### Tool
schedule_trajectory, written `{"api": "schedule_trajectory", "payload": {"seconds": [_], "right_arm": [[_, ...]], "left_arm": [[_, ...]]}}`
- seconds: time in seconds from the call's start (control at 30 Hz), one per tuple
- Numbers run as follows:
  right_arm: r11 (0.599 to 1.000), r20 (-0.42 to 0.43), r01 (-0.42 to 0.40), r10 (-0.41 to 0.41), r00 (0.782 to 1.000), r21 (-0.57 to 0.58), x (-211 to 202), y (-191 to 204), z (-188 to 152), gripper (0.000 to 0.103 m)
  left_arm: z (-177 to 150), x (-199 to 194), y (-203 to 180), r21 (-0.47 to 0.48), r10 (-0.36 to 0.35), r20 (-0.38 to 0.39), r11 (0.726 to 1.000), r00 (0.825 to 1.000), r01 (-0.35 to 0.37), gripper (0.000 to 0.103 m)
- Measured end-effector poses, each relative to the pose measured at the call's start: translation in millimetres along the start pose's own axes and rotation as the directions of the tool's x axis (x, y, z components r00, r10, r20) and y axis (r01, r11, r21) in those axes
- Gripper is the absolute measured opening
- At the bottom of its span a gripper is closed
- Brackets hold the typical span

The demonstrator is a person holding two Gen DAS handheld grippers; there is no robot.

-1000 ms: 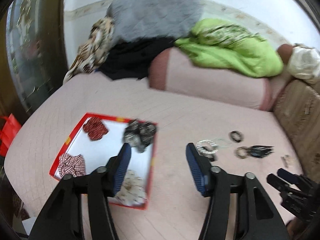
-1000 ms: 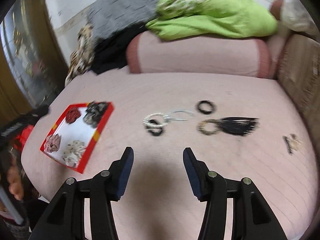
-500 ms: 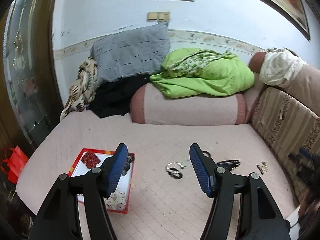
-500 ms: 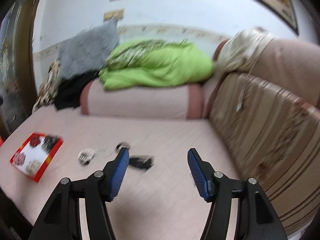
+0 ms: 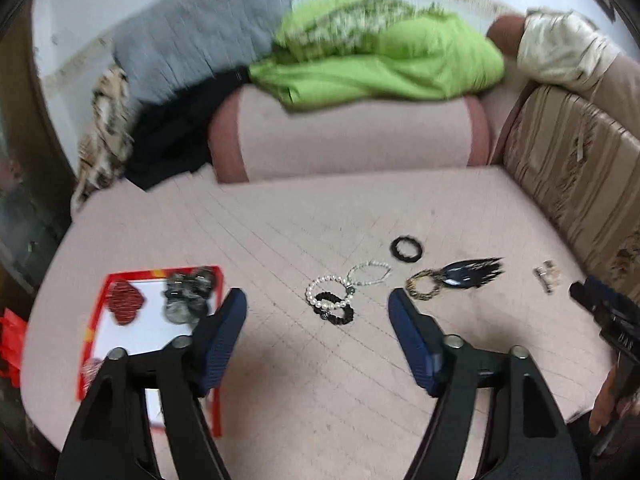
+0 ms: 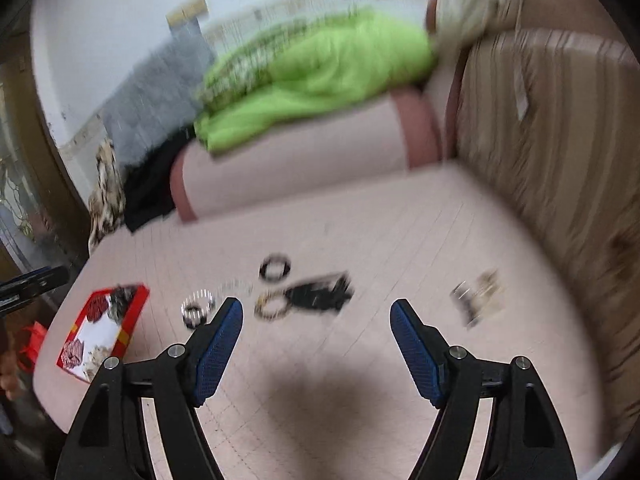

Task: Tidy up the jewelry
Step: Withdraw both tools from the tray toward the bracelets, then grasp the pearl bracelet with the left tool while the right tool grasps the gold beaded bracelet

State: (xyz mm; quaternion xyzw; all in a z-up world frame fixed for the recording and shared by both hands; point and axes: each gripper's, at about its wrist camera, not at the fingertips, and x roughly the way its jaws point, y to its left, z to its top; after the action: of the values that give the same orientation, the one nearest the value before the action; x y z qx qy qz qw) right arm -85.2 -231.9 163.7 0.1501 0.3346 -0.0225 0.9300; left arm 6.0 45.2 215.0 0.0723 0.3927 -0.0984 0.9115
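On the pink bed cover lie a pearl bracelet over a black scrunchie, a thin bead bracelet, a black hair tie, a leopard-print ring, a black feathered piece and a small clip. A red-rimmed white tray at the left holds several scrunchies. My left gripper hovers open just short of the pearl bracelet, nothing between its fingers. My right gripper is empty, its jaws opening, near the feathered piece and leopard ring.
A pink bolster with a green blanket, grey pillow and dark clothes lies at the back. A striped sofa back bounds the right. The right gripper's tip and a hand show at the right edge. A red bag hangs at left.
Both views tipped up toward the wall half a second ago and have dropped back onto the bed. The left gripper now faces the bracelets rather than the tray. The right jaws stand wider.
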Motion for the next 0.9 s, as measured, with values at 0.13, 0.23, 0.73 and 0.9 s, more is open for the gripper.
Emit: {"api": "schedule_trajectory", "payload": {"seconds": [0.13,0.23,0.73,0.9], "right_arm": [[0.999,-0.141,-0.053,0.052,0.989,-0.001,73,9,-8,0.067],[0.997,-0.182,-0.077,0.074,0.98,-0.009,102,9,-17,0.067],[0.991,-0.247,-0.096,0.071,0.966,-0.09,140,2,-37,0.067],[0.99,-0.223,-0.077,0.048,0.974,-0.121,131,11,-45,0.067]], "left_arm": [[6,89,4,0.012,0.003,-0.092,1.0,0.996,-0.001,0.053],[9,157,16,-0.028,-0.05,-0.168,0.999,0.984,0.046,0.051],[-15,251,4,0.047,-0.187,-0.289,0.977,0.939,0.209,0.009],[-26,221,3,0.044,-0.162,-0.279,0.982,0.946,0.181,0.009]]}}
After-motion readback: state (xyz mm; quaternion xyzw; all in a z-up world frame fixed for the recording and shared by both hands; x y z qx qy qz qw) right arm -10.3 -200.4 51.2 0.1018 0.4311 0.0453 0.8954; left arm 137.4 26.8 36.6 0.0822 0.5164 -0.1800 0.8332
